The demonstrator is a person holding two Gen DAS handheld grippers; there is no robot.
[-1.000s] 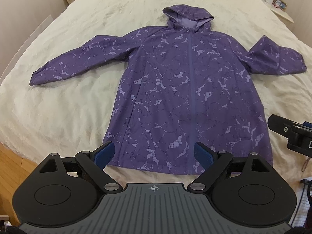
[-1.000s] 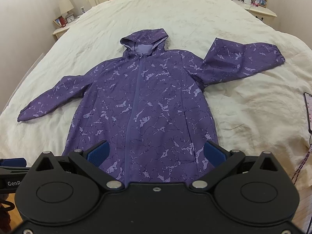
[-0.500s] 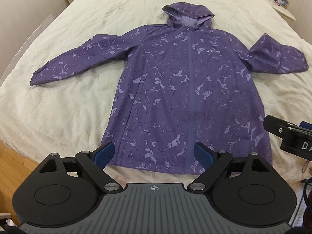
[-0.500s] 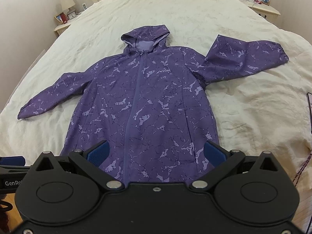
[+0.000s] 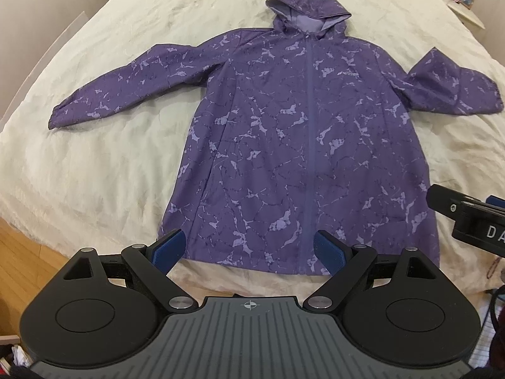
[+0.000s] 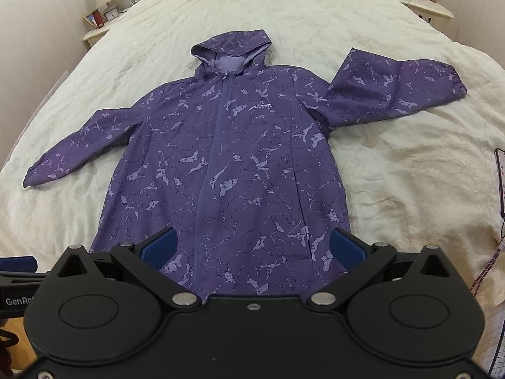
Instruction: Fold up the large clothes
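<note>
A purple hooded jacket with a pale marbled print lies flat and zipped on the cream bedspread, hood far, hem near, both sleeves spread out. My left gripper hovers open above the hem's left part, nothing between its blue pads. In the right wrist view the same jacket fills the middle, and my right gripper hangs open over the lower hem, holding nothing. The right sleeve bends upward at the elbow. The right gripper's black body shows at the right edge of the left wrist view.
Nightstands stand at both far corners of the bed, one with a lamp and picture frame. A phone lies at the bed's right edge with a cord below it. Wooden floor shows at the near left.
Both views have drifted slightly, so the jacket sits a little lower in the frames. The jacket itself has not moved and both grippers stay open.
</note>
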